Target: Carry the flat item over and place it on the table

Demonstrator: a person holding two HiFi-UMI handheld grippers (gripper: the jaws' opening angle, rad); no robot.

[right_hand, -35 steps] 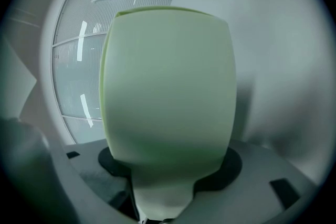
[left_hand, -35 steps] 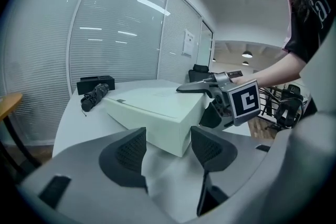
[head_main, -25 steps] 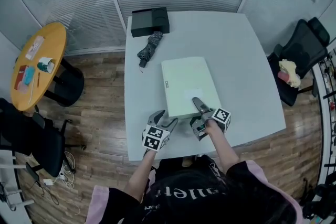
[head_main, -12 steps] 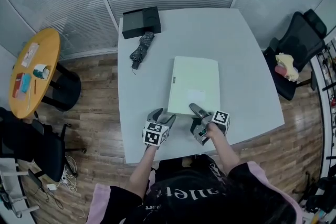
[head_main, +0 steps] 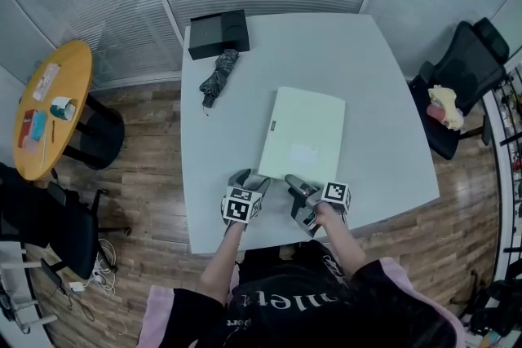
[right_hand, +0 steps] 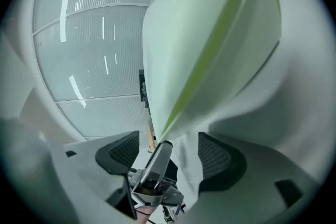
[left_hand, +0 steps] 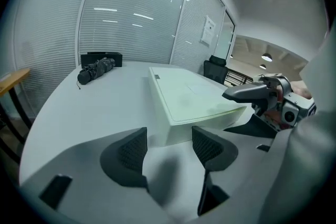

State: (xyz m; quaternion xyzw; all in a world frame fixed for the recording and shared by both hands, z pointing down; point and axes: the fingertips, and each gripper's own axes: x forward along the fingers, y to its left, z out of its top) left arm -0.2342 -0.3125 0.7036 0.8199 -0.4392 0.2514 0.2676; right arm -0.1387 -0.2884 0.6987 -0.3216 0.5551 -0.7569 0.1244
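The flat item is a pale green box [head_main: 302, 136] lying flat on the grey-white table [head_main: 367, 69]; it also fills the left gripper view [left_hand: 189, 97] and the right gripper view [right_hand: 210, 34]. My left gripper [head_main: 247, 182] [left_hand: 168, 147] is open just short of the box's near left corner, with bare table between its pads. My right gripper [head_main: 295, 187] [right_hand: 168, 152], rolled on its side, is at the near edge with its jaws opening. The box's corner sits at their mouth and neither pad presses it. One of its fingers [left_hand: 247, 93] hangs over that corner.
A black case [head_main: 218, 33] and a folded dark umbrella [head_main: 214, 77] lie at the table's far left. A round yellow table [head_main: 50, 106] stands to the left and a black chair [head_main: 465, 77] to the right. The person's arms reach in from the near edge.
The right gripper's jaws have widened and it has drawn back a little from over the box toward the table's near edge. The box now lies slightly turned. The left gripper has barely moved.
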